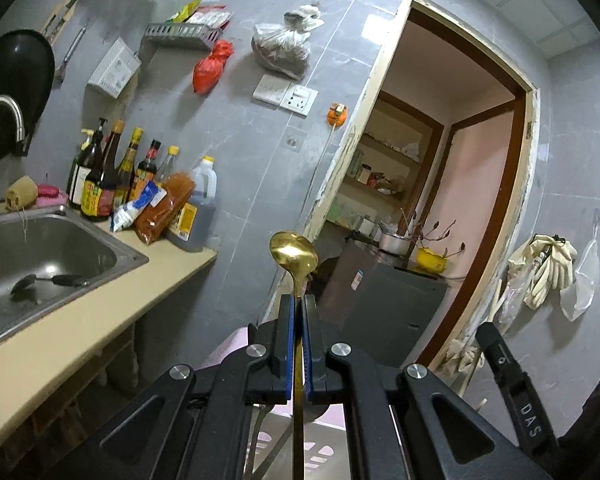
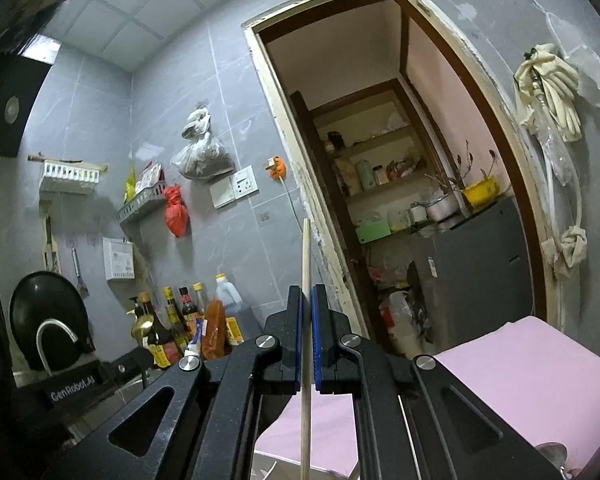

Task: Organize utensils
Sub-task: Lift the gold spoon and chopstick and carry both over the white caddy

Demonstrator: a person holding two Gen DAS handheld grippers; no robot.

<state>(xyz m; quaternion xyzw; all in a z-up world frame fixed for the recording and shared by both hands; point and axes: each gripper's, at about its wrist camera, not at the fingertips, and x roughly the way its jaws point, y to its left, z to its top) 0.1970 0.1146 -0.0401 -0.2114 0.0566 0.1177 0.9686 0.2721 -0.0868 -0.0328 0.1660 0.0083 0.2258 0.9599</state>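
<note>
Between left tongs [image 1: 299, 300]: gold spoon [image 1: 294, 254]; between right tongs [image 2: 307, 292]: chopstick [image 2: 305, 256].

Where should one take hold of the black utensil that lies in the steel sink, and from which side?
Grip the black utensil on its straight handle, the end nearer the counter, coming down from above. It lies flat on the bottom of the steel sink, so the fingers should probably close across the narrow handle; its broad dark head offers less to pinch.

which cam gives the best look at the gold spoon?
Left wrist: the gold spoon stands upright, bowl up and close, handle clamped in the left gripper. Right wrist shows it only small and far off at left, before the bottles.
</note>
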